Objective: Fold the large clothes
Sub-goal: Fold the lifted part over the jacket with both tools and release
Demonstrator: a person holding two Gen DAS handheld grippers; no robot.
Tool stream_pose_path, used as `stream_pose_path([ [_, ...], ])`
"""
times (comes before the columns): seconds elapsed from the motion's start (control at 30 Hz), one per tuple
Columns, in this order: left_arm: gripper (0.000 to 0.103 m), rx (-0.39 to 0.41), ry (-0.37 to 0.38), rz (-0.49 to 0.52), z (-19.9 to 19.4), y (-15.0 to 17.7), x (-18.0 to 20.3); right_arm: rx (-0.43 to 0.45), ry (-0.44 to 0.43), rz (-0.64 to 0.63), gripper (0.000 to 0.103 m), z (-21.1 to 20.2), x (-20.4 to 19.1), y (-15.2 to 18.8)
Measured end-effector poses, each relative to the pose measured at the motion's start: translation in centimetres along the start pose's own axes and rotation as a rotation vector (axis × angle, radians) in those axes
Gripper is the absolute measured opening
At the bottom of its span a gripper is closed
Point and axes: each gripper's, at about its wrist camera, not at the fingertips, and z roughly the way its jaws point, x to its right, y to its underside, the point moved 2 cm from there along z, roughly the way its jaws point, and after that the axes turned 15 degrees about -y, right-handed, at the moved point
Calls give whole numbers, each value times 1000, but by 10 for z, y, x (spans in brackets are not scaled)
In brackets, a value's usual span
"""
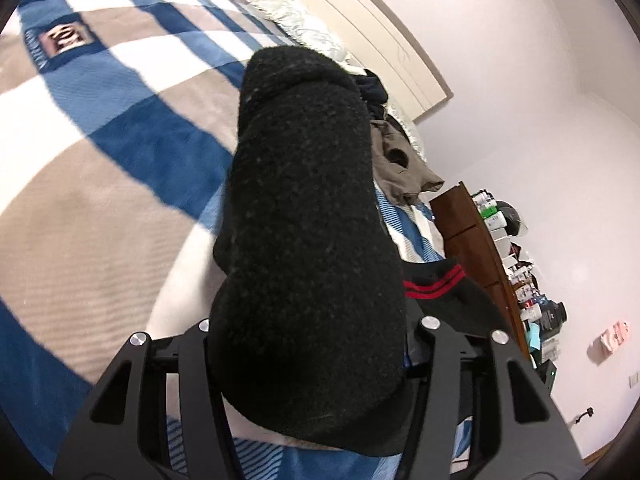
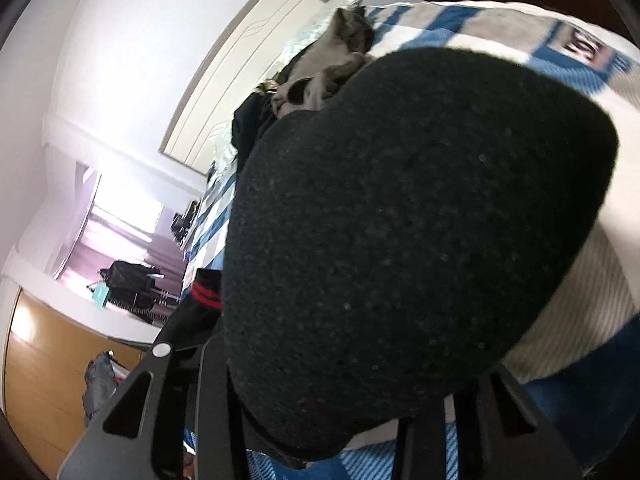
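Note:
A black knit garment (image 1: 308, 240) with a red-striped cuff (image 1: 432, 284) fills the middle of the left wrist view. My left gripper (image 1: 310, 360) is shut on the black garment, which drapes over and hides its fingertips, above the bed. In the right wrist view the same black garment (image 2: 400, 240) covers my right gripper (image 2: 340, 400), which is shut on it. Its red-striped cuff (image 2: 206, 294) shows at the left. Both sets of fingertips are hidden under the cloth.
A bed with a blue, white and beige checked blanket (image 1: 100, 160) lies below. A pile of other clothes, khaki (image 1: 404, 168) and dark, sits by the pillows near the headboard (image 1: 380, 36). A brown dresser (image 1: 472, 240) with bottles stands beside the bed.

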Motion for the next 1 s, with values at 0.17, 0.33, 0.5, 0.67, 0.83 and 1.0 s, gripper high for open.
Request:
stream_pose_path([
  [0.17,51,3,37,50,0,-21,15,-27,-22,-17,36,0,-14,-14],
  [0.33,50,-27,32,26,-4,-44,30,-55,-14,27,36,3,-29,-32],
  [0.5,48,-65,0,-12,-22,-79,49,-89,6,22,35,4,-71,-53],
  [0.67,48,-87,-5,-33,-52,-127,75,-126,19,40,35,13,-130,-84],
  [0.83,48,-89,-11,-77,-85,-184,84,-185,18,17,35,45,-204,-109],
  [1.0,48,-64,-39,-150,-130,-253,53,-275,5,-25,35,111,-284,-114],
])
